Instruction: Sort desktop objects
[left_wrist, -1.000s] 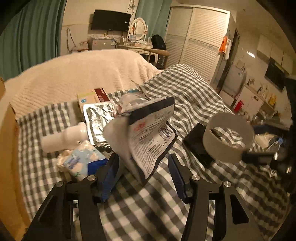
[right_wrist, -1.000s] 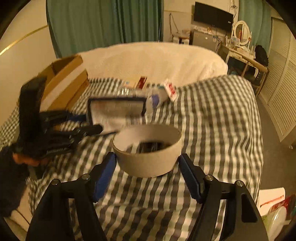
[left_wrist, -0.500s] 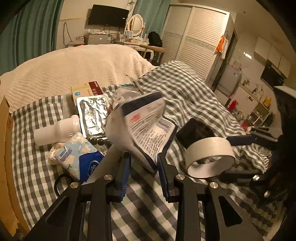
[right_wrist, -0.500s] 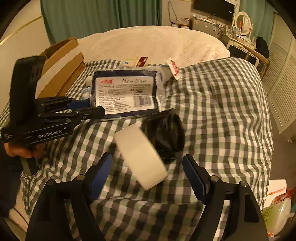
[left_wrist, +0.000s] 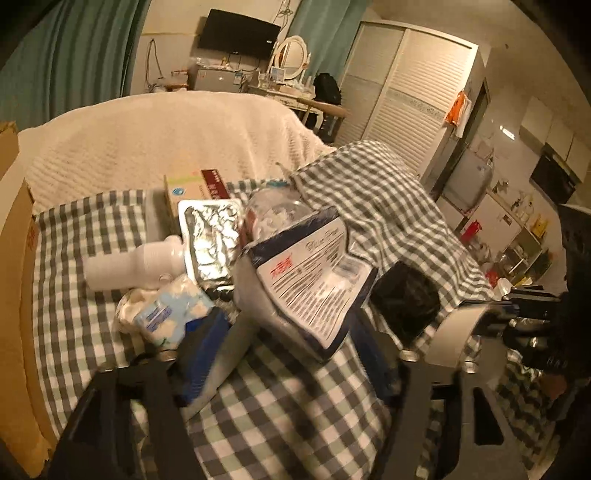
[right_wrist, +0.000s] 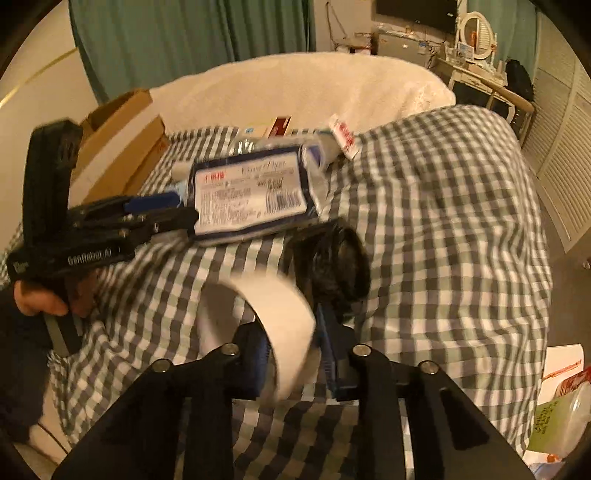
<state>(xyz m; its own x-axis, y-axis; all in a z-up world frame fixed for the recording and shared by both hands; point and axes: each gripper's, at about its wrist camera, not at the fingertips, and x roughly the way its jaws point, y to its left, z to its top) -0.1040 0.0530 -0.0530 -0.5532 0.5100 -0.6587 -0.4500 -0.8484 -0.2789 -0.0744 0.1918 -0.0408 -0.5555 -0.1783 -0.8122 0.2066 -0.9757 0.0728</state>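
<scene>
The right gripper has just clenched on the tape roll, the left gripper has just released the pouch; next, lift the roll away.

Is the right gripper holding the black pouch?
No, the right gripper pinches the white tape roll; the black pouch lies beyond on the cloth.

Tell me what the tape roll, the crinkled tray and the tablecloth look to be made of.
Tape roll: matte off-white paper, likely masking tape; flat, dull band.
Crinkled tray: aluminium foil, judging by shiny, creased silver glints.
Tablecloth: woven fabric, probably cotton; grey-white gingham draping in soft folds.
</scene>
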